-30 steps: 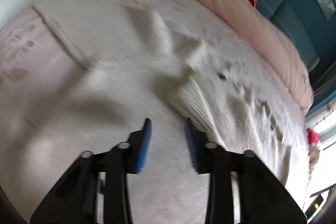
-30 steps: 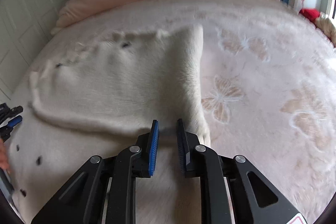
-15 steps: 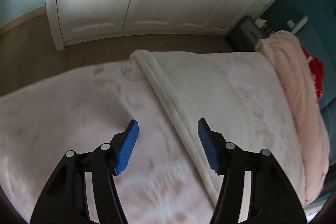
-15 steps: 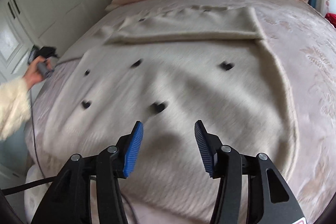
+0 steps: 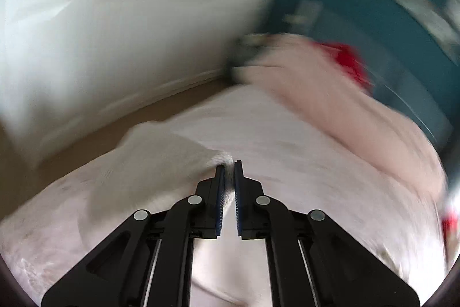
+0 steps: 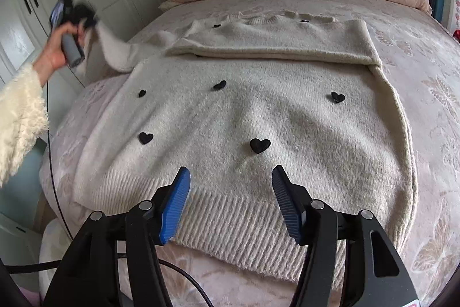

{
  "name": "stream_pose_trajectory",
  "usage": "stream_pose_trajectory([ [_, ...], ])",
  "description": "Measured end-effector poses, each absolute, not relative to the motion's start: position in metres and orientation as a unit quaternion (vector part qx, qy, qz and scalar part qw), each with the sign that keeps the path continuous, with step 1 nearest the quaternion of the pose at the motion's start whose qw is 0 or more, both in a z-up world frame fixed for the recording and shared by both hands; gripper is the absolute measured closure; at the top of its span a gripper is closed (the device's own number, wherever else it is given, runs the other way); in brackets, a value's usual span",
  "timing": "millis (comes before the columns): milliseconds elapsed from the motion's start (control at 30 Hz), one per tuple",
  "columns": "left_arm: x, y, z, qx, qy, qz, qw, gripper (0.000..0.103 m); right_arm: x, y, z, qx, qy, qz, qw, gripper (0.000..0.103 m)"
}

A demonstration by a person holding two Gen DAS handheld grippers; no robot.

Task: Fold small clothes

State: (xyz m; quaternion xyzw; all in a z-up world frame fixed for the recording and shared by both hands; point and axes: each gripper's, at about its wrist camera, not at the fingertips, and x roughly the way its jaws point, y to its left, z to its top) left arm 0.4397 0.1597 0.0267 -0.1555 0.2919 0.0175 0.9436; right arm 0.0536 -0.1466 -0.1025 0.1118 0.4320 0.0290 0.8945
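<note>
Left tongs (image 5: pixel 229 166) are clamped on the cuff of the free sleeve (image 6: pixel 115 49), lifted off the bed's left edge, while the right tongs (image 6: pixel 230 177) hover spread wide and empty above the ribbed hem (image 6: pixel 230 217). The cream sweater (image 6: pixel 244 120) with black hearts lies flat on the bed (image 6: pixel 431 62), its other sleeve already folded across the chest. This looks like the second sleeve fold: next, that cuff needs carrying across the chest and laying down flat without bunching.

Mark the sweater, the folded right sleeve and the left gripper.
sweater (image 6: pixel 230 117): right wrist view, chest panel.
folded right sleeve (image 6: pixel 276 43): right wrist view, mid-sleeve.
left gripper (image 5: pixel 229 166): left wrist view, between fingertips, clamping cuff.
</note>
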Motion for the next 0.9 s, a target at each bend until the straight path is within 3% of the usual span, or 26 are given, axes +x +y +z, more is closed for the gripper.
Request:
stream_pose_trajectory([
  [167, 0.372, -0.01, 0.022, -0.083, 0.341, -0.174, 0.92, 0.088, 0.043, -0.158, -0.099, 0.129, 0.42, 0.022, 0.898, 0.043],
  [233, 0.342, -0.049, -0.009, -0.103, 0.383, -0.214, 0.892, 0.057, 0.038, -0.165, -0.094, 0.121, 0.413, 0.014, 0.903, 0.04],
  [267, 0.33, -0.058, -0.023, -0.117, 0.4, -0.221, 0.882, 0.053, 0.036, -0.169, -0.092, 0.117, 0.41, 0.01, 0.905, 0.039],
  [400, 0.302, -0.051, -0.077, -0.186, 0.461, -0.203, 0.844, 0.051, 0.031, -0.187, -0.084, 0.091, 0.396, -0.008, 0.914, 0.037],
  [633, 0.339, 0.059, -0.091, -0.275, 0.45, -0.072, 0.847, 0.051, 0.107, -0.171, -0.075, 0.013, 0.393, 0.02, 0.919, 0.037],
  [733, 0.372, 0.098, -0.099, -0.327, 0.444, -0.041, 0.833, 0.051, 0.153, -0.131, -0.073, -0.077, 0.372, 0.045, 0.924, 0.037],
  [900, 0.41, 0.116, -0.115, -0.333, 0.467, -0.036, 0.818, 0.051, 0.226, -0.038, -0.101, -0.266, 0.346, 0.111, 0.893, 0.036],
])
